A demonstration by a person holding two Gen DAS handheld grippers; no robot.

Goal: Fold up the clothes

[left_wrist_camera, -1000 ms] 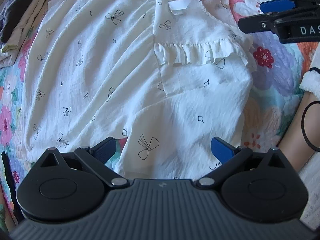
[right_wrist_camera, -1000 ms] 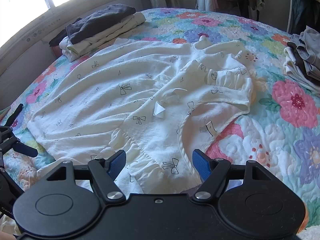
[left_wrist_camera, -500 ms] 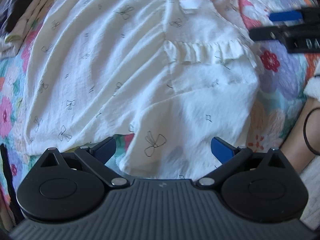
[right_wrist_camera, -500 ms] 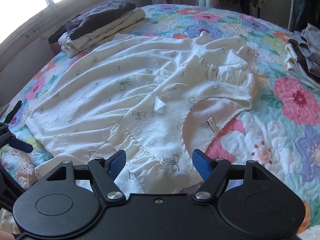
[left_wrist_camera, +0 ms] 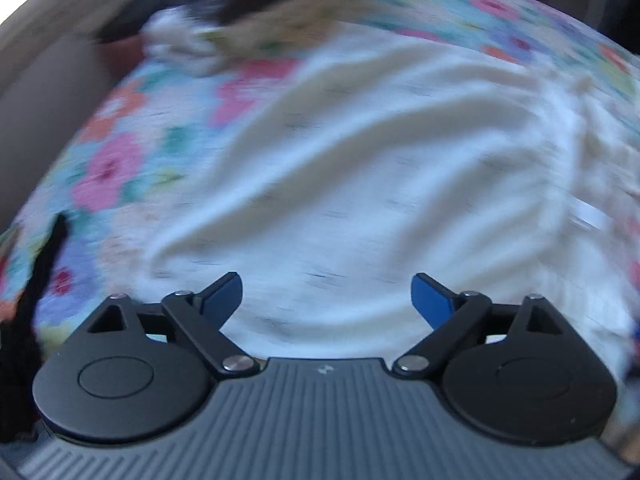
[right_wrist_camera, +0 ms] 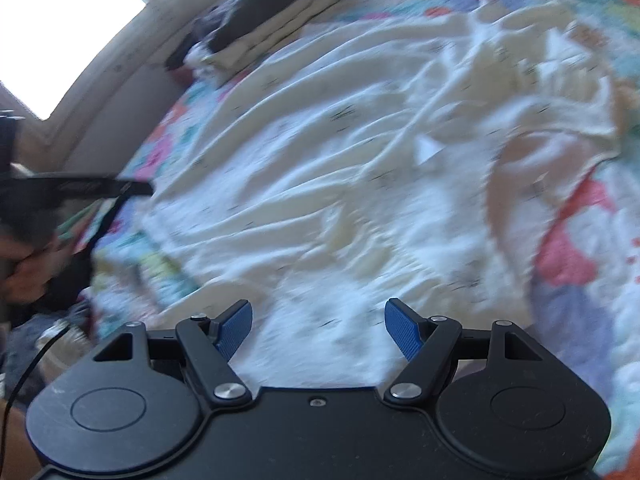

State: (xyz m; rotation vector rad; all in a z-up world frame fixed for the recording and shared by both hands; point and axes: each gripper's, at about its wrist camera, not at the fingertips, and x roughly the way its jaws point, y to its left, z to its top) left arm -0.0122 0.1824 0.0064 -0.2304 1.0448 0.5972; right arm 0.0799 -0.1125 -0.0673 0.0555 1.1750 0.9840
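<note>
A stack of folded clothes (right_wrist_camera: 264,28), dark on beige, sits left of the white dress (right_wrist_camera: 360,184), a thin creased cotton with tiny black bows spread flat on the floral quilt (right_wrist_camera: 576,248). Both views have blurred and swung leftward since a second ago. The dress runs lengthwise from hem at near left to ruffled bodice at far right. Over it, the left gripper (left_wrist_camera: 326,296) is closing on nothing; the right gripper (right_wrist_camera: 318,330) stands apart

home bedroom: floral quilt (right_wrist_camera: 568,248) on bed, window (right_wrist_camera: 60,20), folded clothes (right_wrist_camera: 272,20).
</note>
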